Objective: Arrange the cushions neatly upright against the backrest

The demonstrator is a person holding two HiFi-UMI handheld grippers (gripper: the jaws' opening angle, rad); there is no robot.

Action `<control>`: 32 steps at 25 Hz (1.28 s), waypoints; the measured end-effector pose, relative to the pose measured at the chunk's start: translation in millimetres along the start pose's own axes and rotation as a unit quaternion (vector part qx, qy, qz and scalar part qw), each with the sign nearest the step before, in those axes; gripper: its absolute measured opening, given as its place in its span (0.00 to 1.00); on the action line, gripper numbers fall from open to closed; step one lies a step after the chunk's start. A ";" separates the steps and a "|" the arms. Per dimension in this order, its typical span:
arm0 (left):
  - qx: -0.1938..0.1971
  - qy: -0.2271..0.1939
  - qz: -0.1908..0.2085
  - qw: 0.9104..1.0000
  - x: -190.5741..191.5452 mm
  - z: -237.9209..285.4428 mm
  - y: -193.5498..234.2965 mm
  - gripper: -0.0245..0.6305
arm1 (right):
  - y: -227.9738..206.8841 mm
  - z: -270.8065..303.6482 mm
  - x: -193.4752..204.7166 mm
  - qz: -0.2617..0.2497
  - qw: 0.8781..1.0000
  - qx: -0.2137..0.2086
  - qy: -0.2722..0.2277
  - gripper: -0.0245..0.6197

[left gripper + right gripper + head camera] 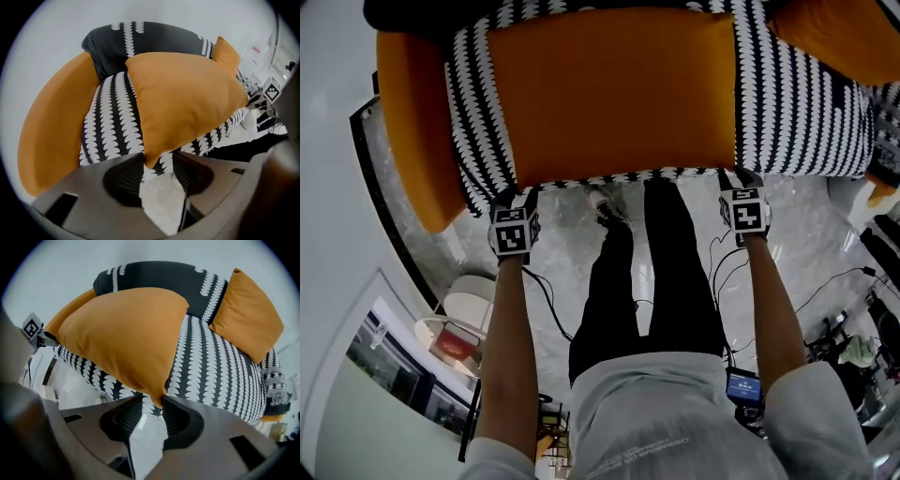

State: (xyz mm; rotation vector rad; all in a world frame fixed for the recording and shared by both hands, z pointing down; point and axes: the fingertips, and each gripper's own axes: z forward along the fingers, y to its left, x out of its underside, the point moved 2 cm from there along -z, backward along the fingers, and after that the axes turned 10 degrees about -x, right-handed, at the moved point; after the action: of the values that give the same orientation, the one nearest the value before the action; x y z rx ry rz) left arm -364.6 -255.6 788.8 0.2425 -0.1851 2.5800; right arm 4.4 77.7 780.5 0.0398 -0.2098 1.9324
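A large orange cushion (609, 94) lies flat on the sofa's black-and-white patterned seat (806, 103), its long edge along the seat front. My left gripper (511, 199) is at its near left corner and my right gripper (741, 183) at its near right corner. In the left gripper view the cushion (187, 98) has its corner tip between the open jaws of the left gripper (157, 171), with a gap on one side. In the right gripper view the cushion (126, 333) has its corner in the right gripper (152, 416), beside one pad and clear of the other. A second orange cushion (248, 319) leans by the dark backrest (154, 275).
An orange armrest (408, 122) bounds the seat at the left. Below the seat front is a marble floor (825, 253) with the person's legs and trailing cables. A round side table (473, 300) stands at lower left; dark equipment is at the right edge.
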 end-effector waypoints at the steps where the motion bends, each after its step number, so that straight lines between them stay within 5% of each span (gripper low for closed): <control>1: 0.001 -0.004 -0.003 1.000 -3.4 0.7 -0.6 0.36 | -0.7 0.8 0.5 0.000 1.000 0.004 0.002 0.23; 5: -0.005 -0.010 -0.017 1.000 -4.7 6.0 -3.6 0.24 | -1.4 6.5 6.9 0.007 1.000 0.003 0.011 0.23; 7: -0.010 -0.014 -0.035 0.999 -5.3 5.7 -1.4 0.15 | -1.2 4.6 7.3 0.009 1.000 0.005 0.014 0.10; 9: -0.012 -0.018 -0.054 0.998 -5.5 2.9 2.9 0.12 | 3.7 0.8 4.3 0.010 1.000 0.000 0.015 0.09; 23: -0.029 -0.059 -0.098 0.993 -68.0 -78.0 13.8 0.07 | -2.2 -80.2 -47.5 0.028 0.998 -0.050 -0.032 0.07; 27: -0.026 -0.087 -0.153 0.984 -103.1 -114.7 26.1 0.06 | -7.9 -125.1 -79.6 0.014 0.996 -0.064 -0.059 0.07; 32: -0.048 -0.123 -0.165 0.977 -159.2 -140.2 43.7 0.06 | -29.7 -154.5 -133.6 -0.049 0.994 -0.059 -0.083 0.07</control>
State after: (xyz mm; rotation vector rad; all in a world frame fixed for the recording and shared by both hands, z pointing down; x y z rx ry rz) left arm -272.9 -347.2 615.3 0.5128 -0.3293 2.2002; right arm 91.9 -9.6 615.1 0.1295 -0.4250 1.8155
